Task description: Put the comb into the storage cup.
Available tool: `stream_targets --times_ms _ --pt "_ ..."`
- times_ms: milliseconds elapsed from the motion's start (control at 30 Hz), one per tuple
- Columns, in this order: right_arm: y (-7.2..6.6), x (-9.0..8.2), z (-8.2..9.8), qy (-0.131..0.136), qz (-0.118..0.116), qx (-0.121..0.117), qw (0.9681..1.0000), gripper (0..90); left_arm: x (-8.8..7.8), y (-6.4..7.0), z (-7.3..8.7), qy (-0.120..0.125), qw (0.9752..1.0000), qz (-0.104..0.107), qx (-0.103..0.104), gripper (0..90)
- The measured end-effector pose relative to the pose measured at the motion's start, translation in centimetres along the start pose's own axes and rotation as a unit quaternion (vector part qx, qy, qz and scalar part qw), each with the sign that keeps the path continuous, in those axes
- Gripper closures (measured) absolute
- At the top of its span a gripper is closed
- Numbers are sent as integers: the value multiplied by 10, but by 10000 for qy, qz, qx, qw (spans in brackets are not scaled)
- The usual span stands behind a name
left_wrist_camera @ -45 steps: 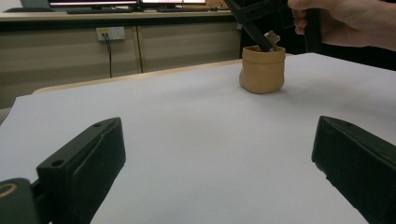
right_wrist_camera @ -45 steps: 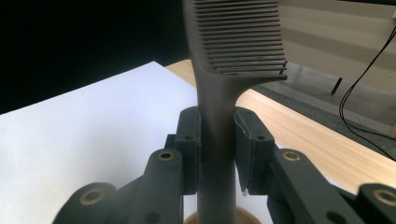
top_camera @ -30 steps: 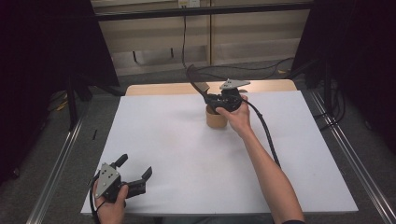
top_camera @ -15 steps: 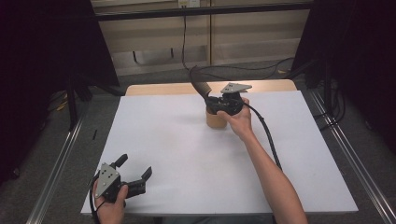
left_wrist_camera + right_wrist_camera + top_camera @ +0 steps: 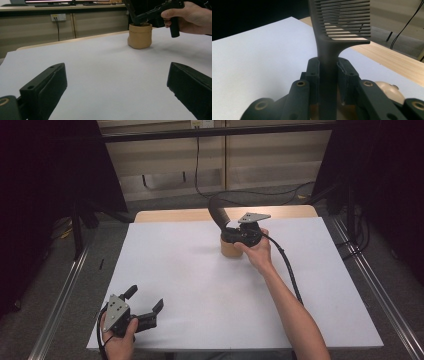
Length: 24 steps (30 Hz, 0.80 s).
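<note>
Right gripper clamped the dark comb by its handle—probably light, stiff plastic, teeth fragile—over the tan pot; left gripper gaped empty.

We see a counter covered with a white sheet, a strip of light wood bare along its twelve o'clock edge. A tan pot stands on the sheet toward twelve o'clock, slightly right of centre. The left tongs rest near the seven o'clock corner.

left gripper jaws wide apart over white table, tan pot beyond
</note>
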State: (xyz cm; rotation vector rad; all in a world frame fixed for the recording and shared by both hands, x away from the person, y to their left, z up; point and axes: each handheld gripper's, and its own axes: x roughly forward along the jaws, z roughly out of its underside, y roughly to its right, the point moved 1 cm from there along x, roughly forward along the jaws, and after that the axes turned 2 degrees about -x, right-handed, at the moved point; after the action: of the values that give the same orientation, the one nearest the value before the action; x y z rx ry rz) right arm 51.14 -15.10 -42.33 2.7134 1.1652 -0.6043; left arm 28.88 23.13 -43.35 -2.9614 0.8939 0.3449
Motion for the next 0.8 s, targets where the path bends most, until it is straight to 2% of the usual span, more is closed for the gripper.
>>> stream_targets --times_ms 333,433,500,800 --pt "-1 5 0 -99 58 -9 9999 711 0 0 0 9 10000 10 -13 28" --pt "-1 4 0 -90 49 90 9999 662 0 0 0 1 10000 9 3 28" --pt "-1 2 -1 -68 48 85 9999 664 0 0 0 0 10000 4 -4 28" --pt "-7 0 -6 58 35 119 9999 543 0 -1 0 11 10000 -11 -16 28"
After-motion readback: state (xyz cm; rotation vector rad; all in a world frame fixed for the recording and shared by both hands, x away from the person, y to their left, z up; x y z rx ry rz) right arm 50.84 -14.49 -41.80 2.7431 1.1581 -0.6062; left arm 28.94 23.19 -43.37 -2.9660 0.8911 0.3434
